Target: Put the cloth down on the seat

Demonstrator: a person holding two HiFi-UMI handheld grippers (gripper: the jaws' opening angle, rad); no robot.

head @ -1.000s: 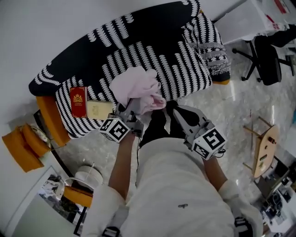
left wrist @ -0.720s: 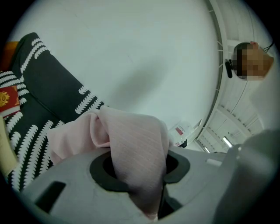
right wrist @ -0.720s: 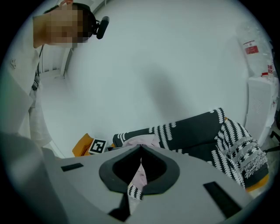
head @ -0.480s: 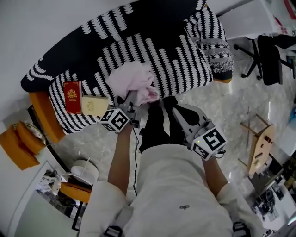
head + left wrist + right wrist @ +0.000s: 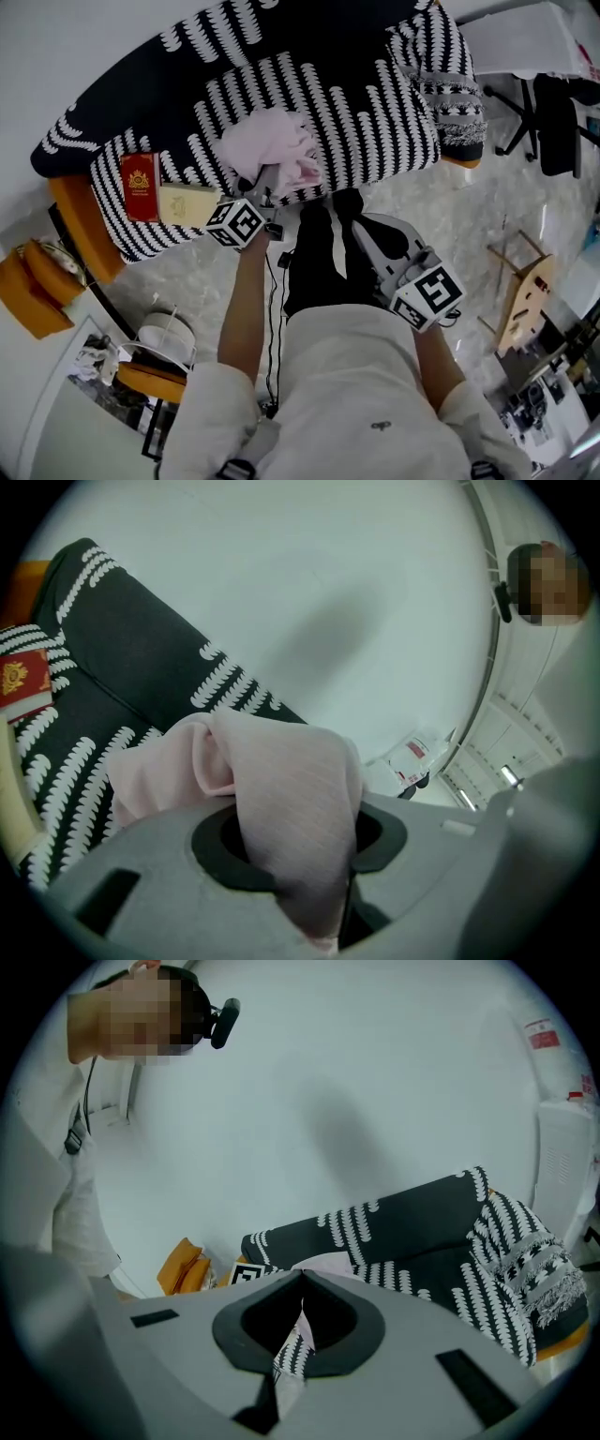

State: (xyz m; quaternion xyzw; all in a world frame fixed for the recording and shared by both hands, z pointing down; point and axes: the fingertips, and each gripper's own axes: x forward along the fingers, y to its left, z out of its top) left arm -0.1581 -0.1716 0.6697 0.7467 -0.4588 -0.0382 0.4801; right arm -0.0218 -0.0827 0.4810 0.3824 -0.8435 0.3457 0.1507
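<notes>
- While your left gripper [image 5: 266, 187] pinches a fold of the pink cloth [image 5: 270, 142] between jaws closed down on it, your right gripper [image 5: 300, 1288] hangs at its 4 o'clock with jaws together and nothing between them.
- The cloth bunches near the front edge of the striped seat [image 5: 375, 112], at 12 o'clock from the left jaws; most of it looks to be resting on the cover.
- Lower until the held fold goes slack, then open wide and draw back toward 6 o'clock, so that neither pad drags it off the edge.
- Steer clear of the red booklet [image 5: 139, 178] and cream box [image 5: 187, 202] at the cloth's 9 o'clock.
</notes>
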